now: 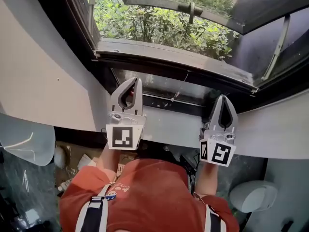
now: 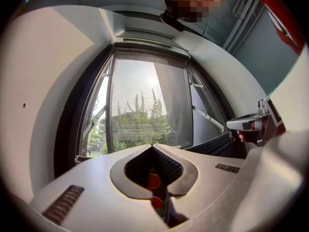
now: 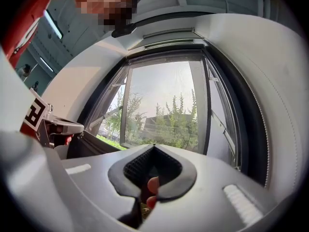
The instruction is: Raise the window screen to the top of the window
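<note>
The window (image 1: pixel 169 57) has a dark frame, and green bushes show beyond it. In the left gripper view a hazy grey mesh screen (image 2: pixel 145 105) seems to cover the middle opening. A dark rail (image 1: pixel 159 99) with a small cord (image 1: pixel 177 94) runs low across the window, just beyond both grippers. My left gripper (image 1: pixel 133 83) is shut and holds nothing, its tips short of that rail. My right gripper (image 1: pixel 223 99) is also shut and empty, to the right. Each gripper's own view shows its jaws (image 2: pixel 153 146) (image 3: pixel 154 146) closed, pointing at the window.
An outward-swung sash (image 1: pixel 193 6) with a handle hangs over the bushes. Pale walls (image 1: pixel 43 81) flank the window recess. The person's red top (image 1: pixel 149 192) fills the bottom. A white seat (image 1: pixel 253 195) stands at lower right and clutter lies on the floor at lower left.
</note>
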Action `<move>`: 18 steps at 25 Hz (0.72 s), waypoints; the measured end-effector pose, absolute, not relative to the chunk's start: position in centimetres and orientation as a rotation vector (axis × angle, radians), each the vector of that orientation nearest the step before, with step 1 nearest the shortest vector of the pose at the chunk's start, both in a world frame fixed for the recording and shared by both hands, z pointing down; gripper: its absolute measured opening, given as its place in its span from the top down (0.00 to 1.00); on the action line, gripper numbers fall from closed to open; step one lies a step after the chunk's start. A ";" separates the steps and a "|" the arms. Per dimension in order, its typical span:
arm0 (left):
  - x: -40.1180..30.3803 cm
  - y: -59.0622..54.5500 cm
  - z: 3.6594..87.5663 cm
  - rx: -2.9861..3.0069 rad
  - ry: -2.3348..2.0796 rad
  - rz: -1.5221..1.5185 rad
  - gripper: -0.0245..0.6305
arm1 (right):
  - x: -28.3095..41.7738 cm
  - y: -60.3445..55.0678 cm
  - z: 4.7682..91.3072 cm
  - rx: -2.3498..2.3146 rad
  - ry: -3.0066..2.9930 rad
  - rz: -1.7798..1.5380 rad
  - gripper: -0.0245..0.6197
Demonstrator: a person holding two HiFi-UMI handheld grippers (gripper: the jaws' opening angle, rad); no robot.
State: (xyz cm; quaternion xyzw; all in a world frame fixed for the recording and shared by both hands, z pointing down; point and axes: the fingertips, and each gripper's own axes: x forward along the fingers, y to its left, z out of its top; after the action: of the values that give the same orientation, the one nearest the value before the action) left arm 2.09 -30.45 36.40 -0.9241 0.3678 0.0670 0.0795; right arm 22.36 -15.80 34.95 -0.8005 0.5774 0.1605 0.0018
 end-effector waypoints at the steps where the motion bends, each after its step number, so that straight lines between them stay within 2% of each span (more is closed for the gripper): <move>1: 2.4 -30.5 36.5 -2.762 1.100 0.192 0.96 | 22.7 -15.9 35.0 -2.509 1.812 0.506 0.95; 8: 4.7 -30.8 36.3 -2.739 1.114 0.194 0.96 | 24.9 -16.4 35.7 -2.512 1.835 0.517 0.95; 18: 5.6 -32.1 37.6 -2.539 1.041 -0.018 0.95 | 25.6 -18.4 37.3 -2.559 2.017 0.591 0.95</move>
State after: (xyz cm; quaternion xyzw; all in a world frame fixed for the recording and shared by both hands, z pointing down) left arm 5.56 -32.09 37.58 -0.9070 0.3718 -0.0065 0.1976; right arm 25.55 -18.35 37.29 -0.7699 0.6069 0.1779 -0.0852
